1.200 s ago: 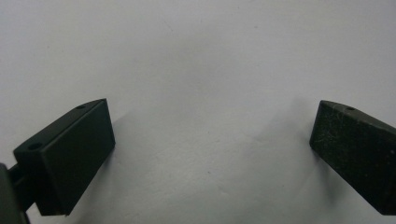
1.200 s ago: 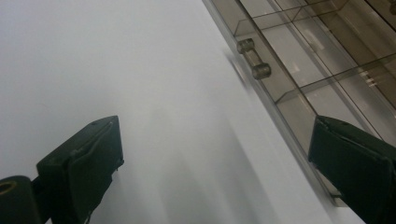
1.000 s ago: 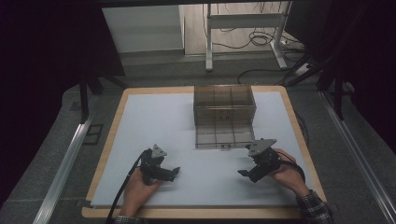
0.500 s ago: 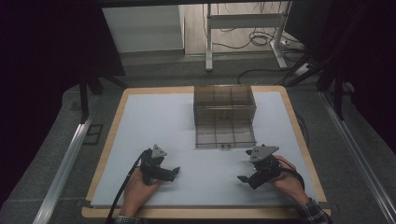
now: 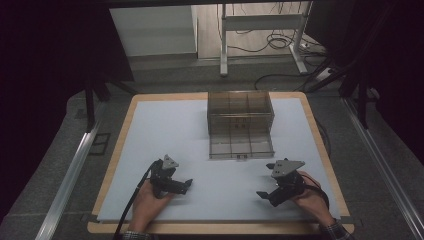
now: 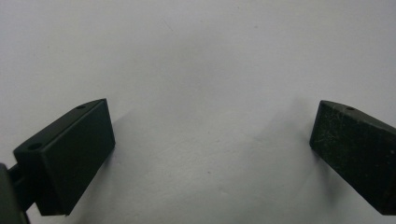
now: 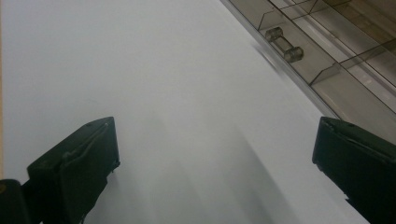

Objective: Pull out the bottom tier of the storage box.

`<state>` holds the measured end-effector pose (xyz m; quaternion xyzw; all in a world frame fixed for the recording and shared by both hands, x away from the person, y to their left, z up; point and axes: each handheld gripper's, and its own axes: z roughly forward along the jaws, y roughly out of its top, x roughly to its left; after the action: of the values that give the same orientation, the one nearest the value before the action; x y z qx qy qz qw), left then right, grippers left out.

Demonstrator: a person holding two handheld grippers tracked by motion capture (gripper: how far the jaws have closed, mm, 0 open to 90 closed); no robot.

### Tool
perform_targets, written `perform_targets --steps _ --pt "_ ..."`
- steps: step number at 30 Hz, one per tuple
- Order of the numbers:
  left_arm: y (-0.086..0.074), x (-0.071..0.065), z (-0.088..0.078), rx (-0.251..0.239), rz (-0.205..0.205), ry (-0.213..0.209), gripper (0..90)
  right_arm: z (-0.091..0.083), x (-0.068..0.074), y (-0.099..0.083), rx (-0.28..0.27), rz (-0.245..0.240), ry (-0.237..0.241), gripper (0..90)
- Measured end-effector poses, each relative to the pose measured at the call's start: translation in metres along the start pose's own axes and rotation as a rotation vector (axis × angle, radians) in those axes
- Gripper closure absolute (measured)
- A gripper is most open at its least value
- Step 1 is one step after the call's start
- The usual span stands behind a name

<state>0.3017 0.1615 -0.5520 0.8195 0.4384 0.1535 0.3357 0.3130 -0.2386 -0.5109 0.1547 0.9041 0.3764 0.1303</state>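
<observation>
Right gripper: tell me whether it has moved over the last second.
Yes. The right gripper has drawn back toward the table's near edge, away from the clear drawer box, which stayed put.

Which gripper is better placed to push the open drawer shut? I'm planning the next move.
Probably the right gripper: its jaws are open, and its own view looks toward the drawer and its handle. The left gripper faces bare table.
</observation>
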Motion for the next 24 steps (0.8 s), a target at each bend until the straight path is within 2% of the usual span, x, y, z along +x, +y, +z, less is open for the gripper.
perform_targets --steps 11,19,24 --pt "0.000 0.000 0.000 0.000 0.000 0.000 0.0 -0.007 0.003 -0.013 0.003 0.030 -0.014 0.3" --pt "0.000 0.000 0.000 0.000 0.000 0.000 0.0 -0.011 0.002 -0.029 0.010 0.083 -0.023 0.3" --pt "0.000 0.000 0.000 0.000 0.000 0.000 0.0 -0.013 0.002 -0.034 0.014 0.097 -0.025 0.3"
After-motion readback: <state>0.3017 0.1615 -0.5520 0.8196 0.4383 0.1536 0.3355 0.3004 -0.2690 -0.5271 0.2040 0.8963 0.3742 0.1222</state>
